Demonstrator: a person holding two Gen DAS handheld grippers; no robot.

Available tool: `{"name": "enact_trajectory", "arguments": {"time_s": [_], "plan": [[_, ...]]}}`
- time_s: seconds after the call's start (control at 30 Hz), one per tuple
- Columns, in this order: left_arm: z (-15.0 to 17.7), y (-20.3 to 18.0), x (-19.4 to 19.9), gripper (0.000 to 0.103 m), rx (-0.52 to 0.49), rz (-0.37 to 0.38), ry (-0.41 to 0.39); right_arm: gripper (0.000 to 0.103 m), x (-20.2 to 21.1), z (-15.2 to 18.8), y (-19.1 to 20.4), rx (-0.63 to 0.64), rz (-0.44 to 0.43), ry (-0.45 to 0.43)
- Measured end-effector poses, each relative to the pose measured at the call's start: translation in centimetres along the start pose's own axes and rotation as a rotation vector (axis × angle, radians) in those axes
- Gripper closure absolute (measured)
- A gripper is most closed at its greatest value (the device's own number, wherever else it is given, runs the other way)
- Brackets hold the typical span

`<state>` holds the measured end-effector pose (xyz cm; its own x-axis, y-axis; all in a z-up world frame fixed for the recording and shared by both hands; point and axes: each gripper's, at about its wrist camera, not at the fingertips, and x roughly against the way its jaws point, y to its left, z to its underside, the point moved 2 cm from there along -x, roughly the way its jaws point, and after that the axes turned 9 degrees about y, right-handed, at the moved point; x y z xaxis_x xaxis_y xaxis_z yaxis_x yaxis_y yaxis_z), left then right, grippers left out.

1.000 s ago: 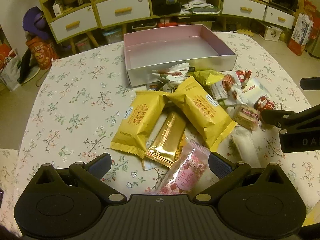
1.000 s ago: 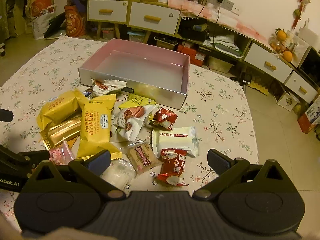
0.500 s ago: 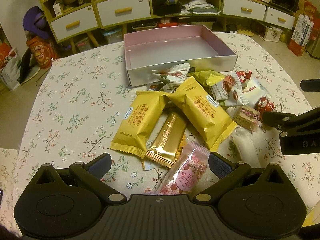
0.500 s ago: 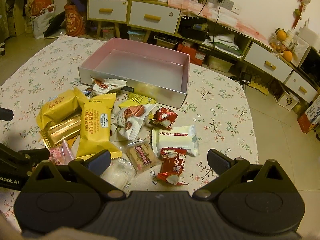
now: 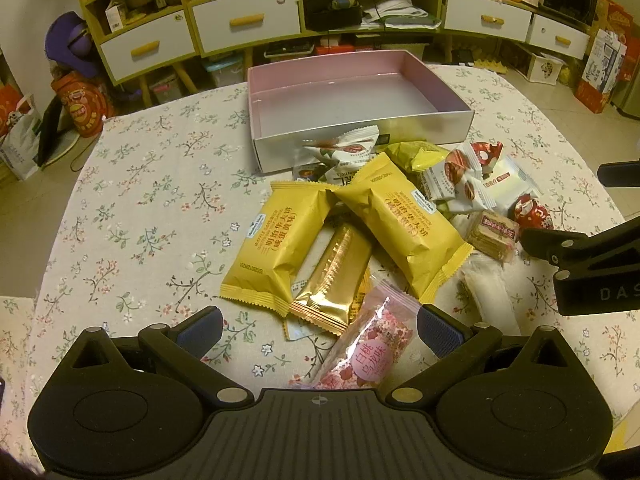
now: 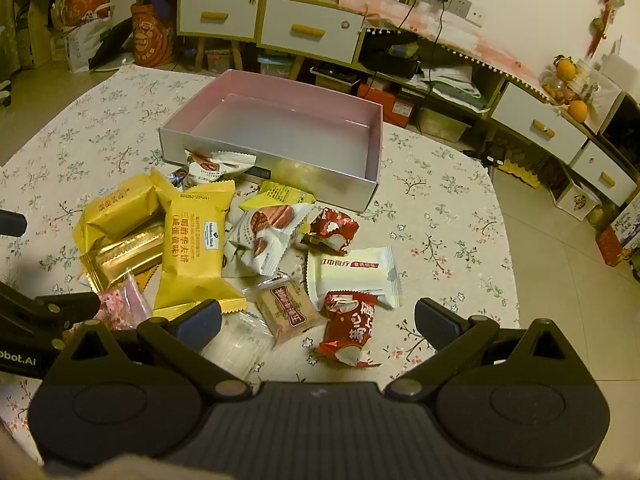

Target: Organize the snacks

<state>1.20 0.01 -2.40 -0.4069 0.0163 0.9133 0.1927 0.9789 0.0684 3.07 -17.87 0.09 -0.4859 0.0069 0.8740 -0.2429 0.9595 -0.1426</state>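
- Left gripper (image 5: 319, 323): jaws apart, empty, poised over the pink packet (image 5: 366, 354).
- Right gripper (image 6: 318, 319): jaws apart, empty, above the red packet (image 6: 350, 330).
- Snacks: you have them all loose on the table (image 5: 144, 200), piled against the box (image 6: 374, 148); it looks empty.
- Change over the last second: almost none; neither gripper has closed, so sorting is likely not started.

The left gripper (image 5: 319, 326) is a matte black plastic body with a ribbed centre plate, two round recessed discs, triangular cut-outs and silver pivot screws; its fingers (image 5: 439, 330) carry dark blue textured pads. The right gripper (image 6: 318, 319) looks alike, with white lettering beside its left finger.
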Motion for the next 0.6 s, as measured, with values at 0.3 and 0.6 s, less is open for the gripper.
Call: {"name": "enact_trajectory", "arguments": {"time_s": [0.3,0.6], "plan": [[0.00,0.01,0.00,0.000,0.002,0.000,0.000,0.000,-0.04,0.03,0.04,0.003,0.001,0.003],[0.06,0.01,-0.18,0.000,-0.004,0.001,0.008,0.000,-0.16,0.01,0.07,0.009,-0.010,0.021]]}}
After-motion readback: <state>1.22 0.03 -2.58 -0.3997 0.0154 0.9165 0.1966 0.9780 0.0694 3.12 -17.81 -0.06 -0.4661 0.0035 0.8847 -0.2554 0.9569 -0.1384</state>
